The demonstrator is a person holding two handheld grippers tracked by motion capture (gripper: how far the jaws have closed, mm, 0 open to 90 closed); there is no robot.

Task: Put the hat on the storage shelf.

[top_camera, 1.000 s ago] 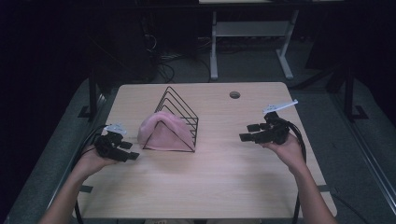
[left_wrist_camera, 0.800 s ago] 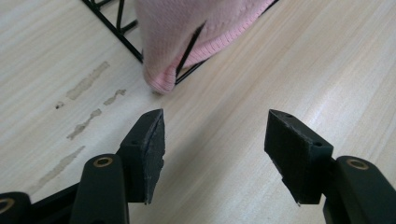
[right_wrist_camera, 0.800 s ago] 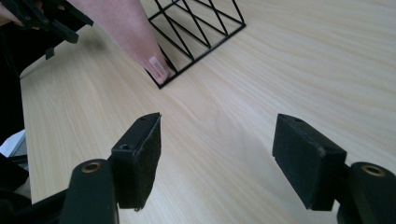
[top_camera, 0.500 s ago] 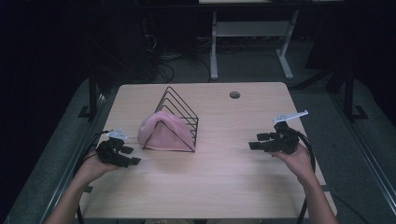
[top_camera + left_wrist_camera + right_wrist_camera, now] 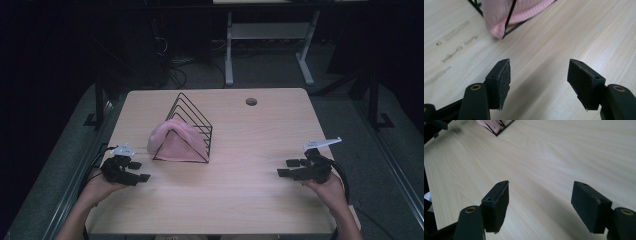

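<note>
The soft pink ribbed knit cloth (image 5: 172, 140) lies draped inside and partly through the black wire triangular rack (image 5: 192, 122), at the rack's near left end on the pale wooden surface (image 5: 250, 200). The main risk, as I judge it, is snagging: the knit bulges between the wires, so a pull from the left gripper (image 5: 136, 171), which rests just left of and nearer than the rack with its jaws apart and empty, could catch a wire and drag or tip the light rack. With nothing bracing the rack, it may slide. The right gripper (image 5: 289, 168) sits well to the right of the rack, its jaws also apart and empty, too far to steady anything. Counted: one cloth, one rack, two grippers, one round hole (image 5: 251, 101) in the surface beyond the rack.
</note>
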